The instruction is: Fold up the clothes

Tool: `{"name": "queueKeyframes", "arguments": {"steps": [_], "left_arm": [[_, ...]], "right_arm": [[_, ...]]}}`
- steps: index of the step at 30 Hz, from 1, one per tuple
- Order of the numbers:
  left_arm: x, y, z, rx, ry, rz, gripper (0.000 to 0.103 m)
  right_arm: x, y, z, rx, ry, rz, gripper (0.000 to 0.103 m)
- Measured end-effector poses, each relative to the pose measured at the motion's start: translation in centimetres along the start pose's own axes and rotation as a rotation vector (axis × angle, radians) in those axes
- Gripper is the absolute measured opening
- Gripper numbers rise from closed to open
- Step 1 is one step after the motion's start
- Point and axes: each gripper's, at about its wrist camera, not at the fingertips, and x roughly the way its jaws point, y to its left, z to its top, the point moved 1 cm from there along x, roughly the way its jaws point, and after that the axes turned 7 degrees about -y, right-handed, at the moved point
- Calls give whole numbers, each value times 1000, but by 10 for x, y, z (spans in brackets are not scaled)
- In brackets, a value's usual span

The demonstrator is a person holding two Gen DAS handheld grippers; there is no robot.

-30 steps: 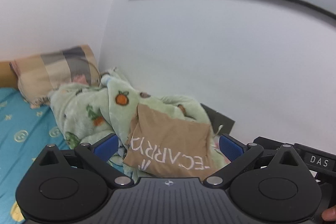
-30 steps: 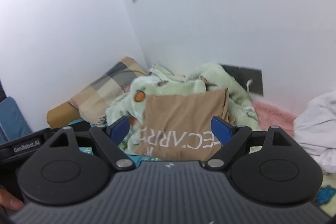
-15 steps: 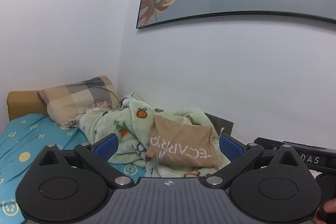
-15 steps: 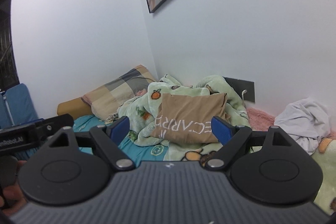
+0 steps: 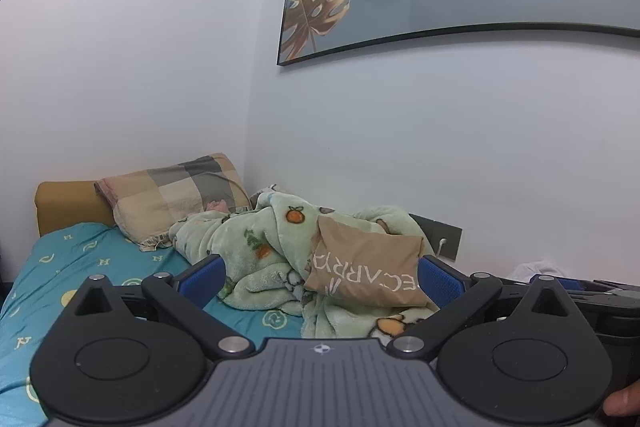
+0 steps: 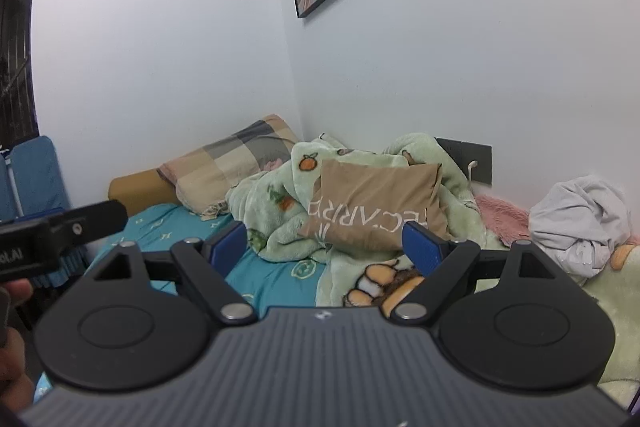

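A folded tan garment (image 5: pixel 366 273) with white lettering rests on a heaped green fleece blanket (image 5: pixel 256 247) against the far wall; it also shows in the right wrist view (image 6: pixel 376 205). My left gripper (image 5: pixel 320 277) is open and empty, well short of the garment. My right gripper (image 6: pixel 326 245) is open and empty, also apart from it. A crumpled white garment (image 6: pixel 580 223) lies at the right of the bed. The left gripper's body (image 6: pixel 60 231) shows at the left of the right wrist view.
A teal patterned sheet (image 5: pixel 80 267) covers the bed. A checked pillow (image 5: pixel 176 195) leans on a mustard headboard (image 5: pixel 64 203) in the corner. A pink fluffy item (image 6: pixel 504 215) lies by the wall. A grey socket plate (image 6: pixel 472 163) sits behind the blanket.
Both grippers have pulled back and up from the folded tan garment, which now looks smaller and farther away. It stays on the blanket. Both stay open.
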Motion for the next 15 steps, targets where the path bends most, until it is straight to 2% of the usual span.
{"name": "queueKeyframes", "arguments": {"steps": [15], "left_arm": [[-1,1,-3,-2,-2,-7,103]], "right_arm": [[-3,2,1,-24,-21,-30,86]]}}
